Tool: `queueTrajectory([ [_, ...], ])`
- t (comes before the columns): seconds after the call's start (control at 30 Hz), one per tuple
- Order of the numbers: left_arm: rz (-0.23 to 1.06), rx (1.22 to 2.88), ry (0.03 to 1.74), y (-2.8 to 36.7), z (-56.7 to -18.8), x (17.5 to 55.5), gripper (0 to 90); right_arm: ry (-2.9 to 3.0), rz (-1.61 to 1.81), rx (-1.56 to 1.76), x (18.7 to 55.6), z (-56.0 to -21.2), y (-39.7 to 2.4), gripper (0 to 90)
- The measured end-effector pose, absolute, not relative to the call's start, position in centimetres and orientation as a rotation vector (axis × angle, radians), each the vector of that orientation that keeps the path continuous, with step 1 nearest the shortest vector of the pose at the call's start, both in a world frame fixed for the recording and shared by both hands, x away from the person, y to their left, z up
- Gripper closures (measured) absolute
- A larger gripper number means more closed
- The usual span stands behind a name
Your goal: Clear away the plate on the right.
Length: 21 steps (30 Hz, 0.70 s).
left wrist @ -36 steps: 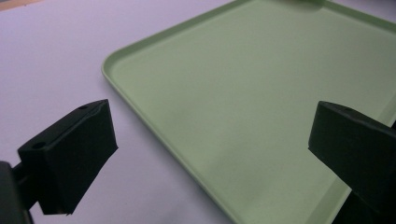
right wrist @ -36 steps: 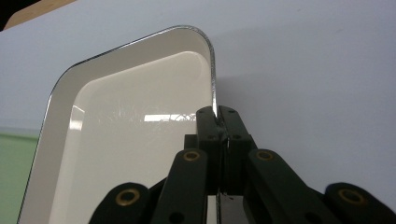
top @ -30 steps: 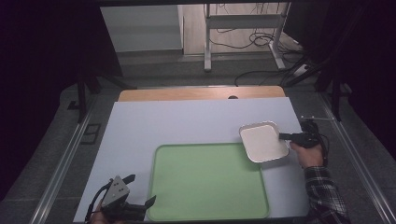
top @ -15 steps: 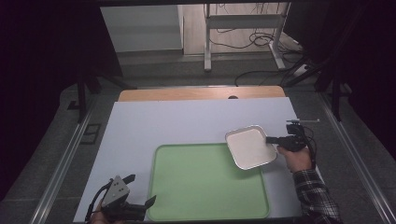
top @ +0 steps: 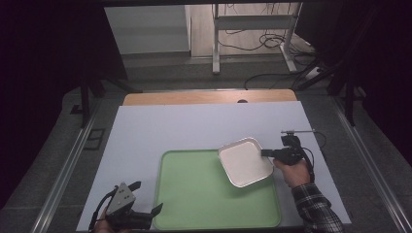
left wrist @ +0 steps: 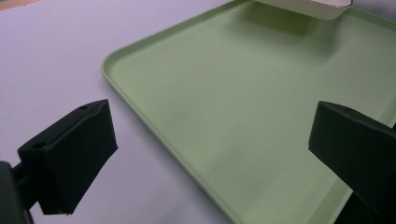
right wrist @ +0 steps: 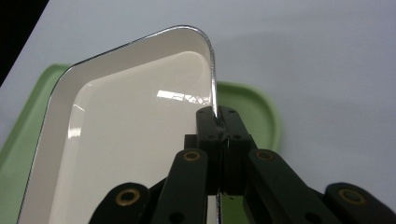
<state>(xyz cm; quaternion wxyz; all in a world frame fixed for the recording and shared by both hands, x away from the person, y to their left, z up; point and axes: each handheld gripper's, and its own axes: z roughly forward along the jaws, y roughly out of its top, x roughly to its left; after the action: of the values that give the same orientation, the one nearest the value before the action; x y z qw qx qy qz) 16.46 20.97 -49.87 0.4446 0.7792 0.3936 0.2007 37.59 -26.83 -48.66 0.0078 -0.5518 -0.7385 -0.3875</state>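
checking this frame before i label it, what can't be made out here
- White dish: its underside and any gap above the green tray; cut by the top edge in the left gripper view.
- Right gripper: pad contact hidden behind the rim.
- Left gripper: hand cut by the high view's bottom edge.

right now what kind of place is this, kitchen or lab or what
Probably a lab or recording workspace, not a kitchen: a white-topped table set between metal rails, loose cables on the floor behind, and dark surroundings.
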Motion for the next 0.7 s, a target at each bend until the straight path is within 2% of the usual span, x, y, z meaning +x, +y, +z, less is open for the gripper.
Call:
queueTrajectory([
  [0.7,0.499,1.938,0.974,20.9,-49.9,16.5,0.6,-2.336,-1.167,-1.675,35.9,-49.8,-21.3,88.3],
])
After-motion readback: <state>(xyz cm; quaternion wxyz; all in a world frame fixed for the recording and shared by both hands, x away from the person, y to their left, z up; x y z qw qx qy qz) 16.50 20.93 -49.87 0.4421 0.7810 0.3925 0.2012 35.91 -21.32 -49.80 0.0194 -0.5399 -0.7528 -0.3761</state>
